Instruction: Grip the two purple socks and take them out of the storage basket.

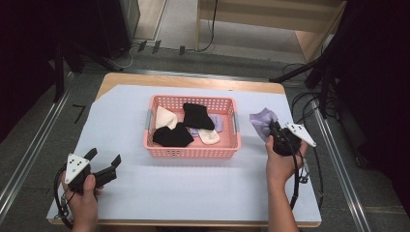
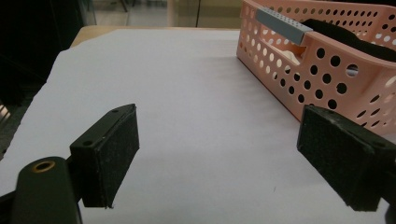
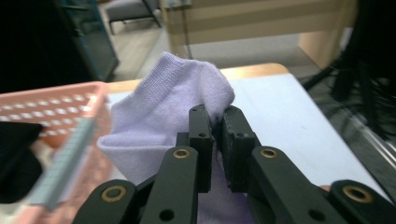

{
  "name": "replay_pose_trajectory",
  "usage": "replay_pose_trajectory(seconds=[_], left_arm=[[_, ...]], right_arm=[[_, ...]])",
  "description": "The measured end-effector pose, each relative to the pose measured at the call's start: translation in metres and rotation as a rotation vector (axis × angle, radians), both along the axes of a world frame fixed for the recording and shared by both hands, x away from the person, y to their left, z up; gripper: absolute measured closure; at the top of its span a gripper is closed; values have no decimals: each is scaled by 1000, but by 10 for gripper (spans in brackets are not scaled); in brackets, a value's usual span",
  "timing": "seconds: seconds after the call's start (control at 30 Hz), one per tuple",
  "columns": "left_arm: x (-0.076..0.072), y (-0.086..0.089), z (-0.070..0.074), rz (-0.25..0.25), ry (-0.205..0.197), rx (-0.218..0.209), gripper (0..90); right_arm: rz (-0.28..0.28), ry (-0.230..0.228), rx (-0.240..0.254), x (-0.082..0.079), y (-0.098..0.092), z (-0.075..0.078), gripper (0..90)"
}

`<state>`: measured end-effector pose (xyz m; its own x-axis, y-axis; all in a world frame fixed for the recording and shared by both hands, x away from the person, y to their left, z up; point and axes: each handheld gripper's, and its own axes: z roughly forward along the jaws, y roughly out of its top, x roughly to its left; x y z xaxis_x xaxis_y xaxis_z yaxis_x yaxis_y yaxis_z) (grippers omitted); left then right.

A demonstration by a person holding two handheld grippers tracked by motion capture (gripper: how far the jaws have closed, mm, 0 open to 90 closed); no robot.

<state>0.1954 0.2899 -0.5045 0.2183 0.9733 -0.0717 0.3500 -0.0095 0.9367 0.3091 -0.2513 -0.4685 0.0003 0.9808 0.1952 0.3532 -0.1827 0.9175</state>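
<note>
Right gripper [image 3: 215, 140]: jaws nearly together, pinching a lilac sock [image 3: 163, 116] held up just right of the pink basket [image 1: 193, 151]. Left gripper [image 1: 104, 164]: jaws spread, empty, low over the white sheet [image 1: 193, 193]. Advice: keep the pinch firm, carry the sock well clear, probably onto bare sheet, before letting go. No legible writing or brand

overhead view, two close gripper views, shared basket [image 1: 193, 151]
</note>
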Motion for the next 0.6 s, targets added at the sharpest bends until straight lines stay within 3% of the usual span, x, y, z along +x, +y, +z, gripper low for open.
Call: replay_pose_trajectory(seconds=[0.03, 0.1, 0.13, 0.2, 0.27, 0.3, 0.43, 0.6], left_arm=[[0, 0, 0, 1, 0, 0, 138], [0, 0, 0, 0, 1, 1, 138], [0, 0, 0, 1, 0, -1, 138], [0, 0, 0, 1, 1, 1, 138], [0, 0, 0, 1, 1, 2, 138], [0, 0, 0, 1, 1, 3, 138], [0, 0, 0, -1, 2, 6, 138], [0, -1, 0, 2, 5, 12, 139]], right_arm=[[-24, 2, -5, 0, -2, -1, 798], [-55, -4, 12, 0, -3, -1, 654], [-50, -43, 31, 0, -1, 1, 569], [-40, -57, 38, 0, 2, 3, 560], [23, -68, 42, 1, 14, 9, 565], [23, -68, 42, 1, 14, 9, 565], [128, -62, 39, 8, 42, 20, 574], [197, -44, 21, 16, 68, 26, 579]])
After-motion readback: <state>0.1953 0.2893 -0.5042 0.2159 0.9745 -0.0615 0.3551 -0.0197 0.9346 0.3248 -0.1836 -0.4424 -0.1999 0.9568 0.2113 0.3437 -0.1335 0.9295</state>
